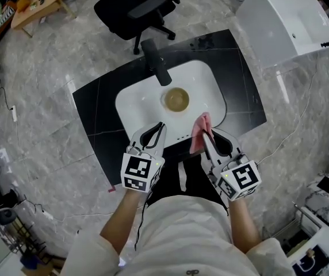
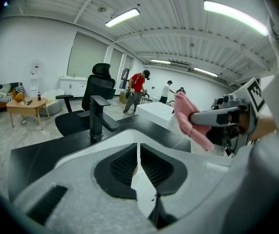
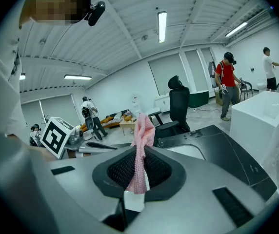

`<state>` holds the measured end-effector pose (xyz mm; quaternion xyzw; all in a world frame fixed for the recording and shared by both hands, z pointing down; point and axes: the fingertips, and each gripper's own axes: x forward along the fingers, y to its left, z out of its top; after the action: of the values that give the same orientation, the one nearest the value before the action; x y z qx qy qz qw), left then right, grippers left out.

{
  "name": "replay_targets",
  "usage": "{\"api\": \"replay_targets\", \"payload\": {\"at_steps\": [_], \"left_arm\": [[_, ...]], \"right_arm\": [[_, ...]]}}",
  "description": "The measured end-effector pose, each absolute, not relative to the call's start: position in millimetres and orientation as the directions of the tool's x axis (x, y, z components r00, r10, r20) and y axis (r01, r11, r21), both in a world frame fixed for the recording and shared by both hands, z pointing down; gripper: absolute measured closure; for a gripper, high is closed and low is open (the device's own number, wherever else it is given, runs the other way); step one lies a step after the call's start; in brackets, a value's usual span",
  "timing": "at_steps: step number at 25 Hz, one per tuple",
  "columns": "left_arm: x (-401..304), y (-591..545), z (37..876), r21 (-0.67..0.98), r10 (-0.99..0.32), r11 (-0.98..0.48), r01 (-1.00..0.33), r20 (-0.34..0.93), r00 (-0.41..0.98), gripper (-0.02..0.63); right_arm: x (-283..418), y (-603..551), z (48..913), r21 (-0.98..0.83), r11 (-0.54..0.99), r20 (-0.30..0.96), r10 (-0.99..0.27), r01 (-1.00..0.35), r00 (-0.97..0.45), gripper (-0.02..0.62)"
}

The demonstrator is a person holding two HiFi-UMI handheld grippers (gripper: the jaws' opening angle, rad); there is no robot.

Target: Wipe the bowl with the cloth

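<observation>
**Operator:** Where do I stand with the wiping?

**Spotter:** Barely begun, by my reading. Your right gripper (image 3: 140,155) is clamped on the pink knitted cloth (image 3: 143,126), which sticks up out of the jaws in a bunched fold, so the pick-up is done. The small round tan-brown bowl (image 1: 176,100) sits in the middle of the white sink basin (image 1: 134,103). The cloth hangs over the basin's near rim, apart from the bowl, so there is no contact between the two.

**Operator:** And my left?

**Spotter:** Your left gripper (image 2: 138,149) has its jaws pressed together with nothing between them. It hovers over the basin's near rim as well, to the left of the cloth, and does not touch the bowl.

**Operator:** So what is left?

**Spotter:** Nearly all of it. You have to bring the cloth down into the basin onto the bowl, then rub it round the inside and along the rim. I'd judge you'll want the left gripper to steady the bowl, since it lies loose in the basin and may slide. Its jaws must part first for that. Mind the black faucet (image 1: 156,62) at the basin's far edge, whose spout reaches out just behind the bowl. Whether the bowl is wet or dirty I cannot tell.
</observation>
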<state>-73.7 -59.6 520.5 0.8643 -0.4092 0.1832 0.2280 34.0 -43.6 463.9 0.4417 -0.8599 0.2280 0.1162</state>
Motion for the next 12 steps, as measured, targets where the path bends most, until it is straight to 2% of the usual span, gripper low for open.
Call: {"api": "replay_targets", "payload": {"at_steps": [12], "left_arm": [[-78,-83,583,0.357,-0.600,-0.442,-0.823,0.565,0.567,0.592]], "right_arm": [[36,-53,494,-0.317,0.487,0.431,-0.690,-0.813,-0.582,0.566]]}}
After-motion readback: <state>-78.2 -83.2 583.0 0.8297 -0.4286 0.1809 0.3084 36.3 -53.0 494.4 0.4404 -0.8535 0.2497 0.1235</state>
